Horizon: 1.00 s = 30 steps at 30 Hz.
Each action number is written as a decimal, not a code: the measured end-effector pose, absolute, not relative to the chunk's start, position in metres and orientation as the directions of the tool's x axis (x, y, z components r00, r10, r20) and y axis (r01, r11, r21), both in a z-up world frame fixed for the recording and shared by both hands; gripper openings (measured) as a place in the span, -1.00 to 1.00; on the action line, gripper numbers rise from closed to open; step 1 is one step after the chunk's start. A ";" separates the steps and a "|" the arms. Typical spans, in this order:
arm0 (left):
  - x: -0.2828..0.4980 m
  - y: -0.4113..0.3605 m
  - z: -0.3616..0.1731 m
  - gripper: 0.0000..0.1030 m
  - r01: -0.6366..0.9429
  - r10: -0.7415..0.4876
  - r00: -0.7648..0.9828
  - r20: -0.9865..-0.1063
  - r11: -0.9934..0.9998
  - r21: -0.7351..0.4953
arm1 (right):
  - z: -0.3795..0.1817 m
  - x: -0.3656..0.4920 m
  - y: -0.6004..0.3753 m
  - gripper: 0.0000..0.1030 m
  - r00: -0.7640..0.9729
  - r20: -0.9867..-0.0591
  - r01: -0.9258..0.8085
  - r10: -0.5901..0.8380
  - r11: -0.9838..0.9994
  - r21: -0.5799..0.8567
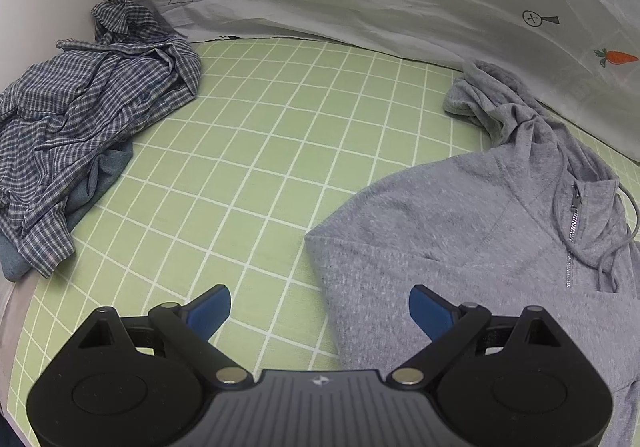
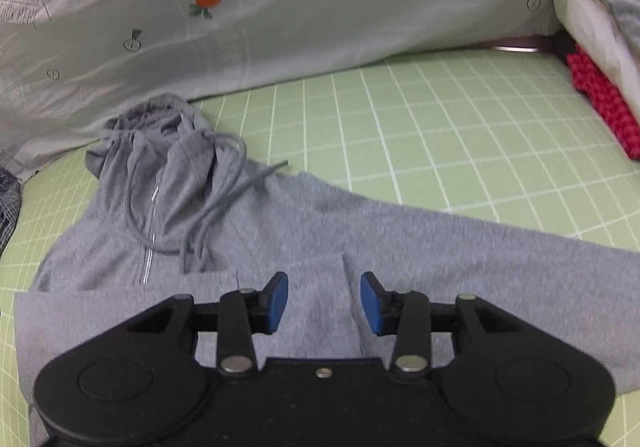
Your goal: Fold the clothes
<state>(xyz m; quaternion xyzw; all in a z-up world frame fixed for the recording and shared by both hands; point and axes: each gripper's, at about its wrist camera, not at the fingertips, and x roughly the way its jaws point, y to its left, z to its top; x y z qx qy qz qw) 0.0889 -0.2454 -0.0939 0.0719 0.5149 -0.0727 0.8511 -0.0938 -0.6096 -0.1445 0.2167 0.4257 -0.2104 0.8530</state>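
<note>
While we hover over the green grid table:
Right gripper: jaws part open, empty, above folded sleeve.
Left gripper: jaws wide, empty.
Hoodie: flat, half folded.
Next: we grab the outstretched sleeve.

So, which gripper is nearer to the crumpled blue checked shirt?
Left. The left gripper hovers open over the green grid mat, the checked shirt beyond it to the left. The right gripper hangs open above the grey hoodie, farther away.
</note>
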 end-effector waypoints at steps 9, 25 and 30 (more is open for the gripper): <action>0.090 -0.247 -0.094 0.86 0.197 -0.037 0.455 -0.890 0.978 0.060 | -0.164 -0.093 -0.605 -0.40 0.520 -0.843 0.525 -0.138 0.830 0.187; 0.096 -0.242 -0.086 0.86 0.170 -0.008 0.492 -0.871 0.982 0.087 | -0.082 -0.116 -0.633 -0.95 0.598 -0.649 0.635 -0.470 0.772 0.026; 0.103 -0.242 -0.091 0.86 0.169 -0.017 0.481 -0.877 0.983 0.073 | -0.106 -0.152 -0.698 -0.74 0.332 -0.718 0.854 -0.612 0.518 -0.046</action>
